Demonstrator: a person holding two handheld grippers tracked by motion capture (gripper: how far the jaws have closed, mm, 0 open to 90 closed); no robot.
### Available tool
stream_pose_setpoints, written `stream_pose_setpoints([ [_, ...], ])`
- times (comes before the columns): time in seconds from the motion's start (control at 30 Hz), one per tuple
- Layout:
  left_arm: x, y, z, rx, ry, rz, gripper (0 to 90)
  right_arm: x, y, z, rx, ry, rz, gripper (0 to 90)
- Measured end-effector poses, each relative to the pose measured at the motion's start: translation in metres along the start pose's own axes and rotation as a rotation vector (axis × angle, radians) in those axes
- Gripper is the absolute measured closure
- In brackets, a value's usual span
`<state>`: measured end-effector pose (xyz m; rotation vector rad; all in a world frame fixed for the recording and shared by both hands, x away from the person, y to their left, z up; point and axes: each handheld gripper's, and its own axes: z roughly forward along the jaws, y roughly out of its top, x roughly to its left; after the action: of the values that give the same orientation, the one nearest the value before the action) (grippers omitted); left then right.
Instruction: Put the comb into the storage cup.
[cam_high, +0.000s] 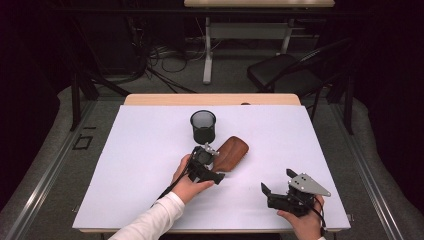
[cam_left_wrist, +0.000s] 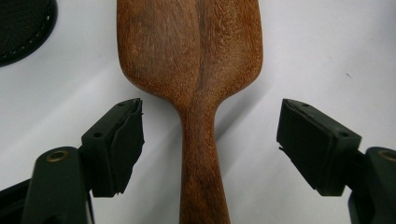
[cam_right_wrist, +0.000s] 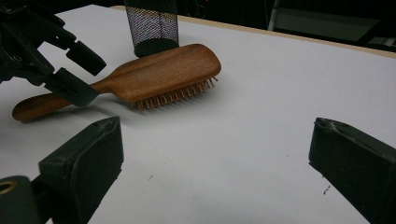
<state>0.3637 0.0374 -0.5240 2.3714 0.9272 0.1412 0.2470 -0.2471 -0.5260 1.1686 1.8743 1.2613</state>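
**Left gripper straddles hairbrush handle, jaws not yet on it**

The left gripper (cam_high: 214, 150) hangs over the neck of the brown wooden paddle hairbrush (cam_high: 231, 153), jaws one on each side of the handle w/ clear gaps both sides; pads don't touch the wood, so nothing is held. In the left gripper view the handle (cam_left_wrist: 201, 177) runs up between the jaws into the wide brush head. The brush lies bristles-down on the white tabletop (cam_high: 150, 150), roughly mid-table, head pointing away from the person. Just behind the brush head stands a black wire-mesh cup (cam_high: 203, 126), upright, near but apart from it. The right gripper (cam_high: 277, 186) sits well to the right of the brush, near the table's front edge, jaws wide apart & empty.
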Motion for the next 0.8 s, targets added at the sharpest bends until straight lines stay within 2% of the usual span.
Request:
stream_pose_setpoints([
  [0.27,0.000,0.001,0.005,0.012,0.003,-0.005,28.6,0.000,0.000,0.000,0.002,0.001,-0.002,3.2],
  [0.43,0.000,0.002,0.006,0.018,0.015,-0.001,35.0,0.000,0.000,0.000,0.003,0.003,-0.003,3.3],
  [0.67,0.001,0.003,0.009,0.048,0.022,-0.003,42.5,0.000,0.000,0.000,0.005,0.004,-0.001,3.5],
  [0.8,0.003,0.003,0.011,0.066,0.033,-0.018,43.3,0.000,0.000,0.001,0.004,0.005,0.004,3.5],
])
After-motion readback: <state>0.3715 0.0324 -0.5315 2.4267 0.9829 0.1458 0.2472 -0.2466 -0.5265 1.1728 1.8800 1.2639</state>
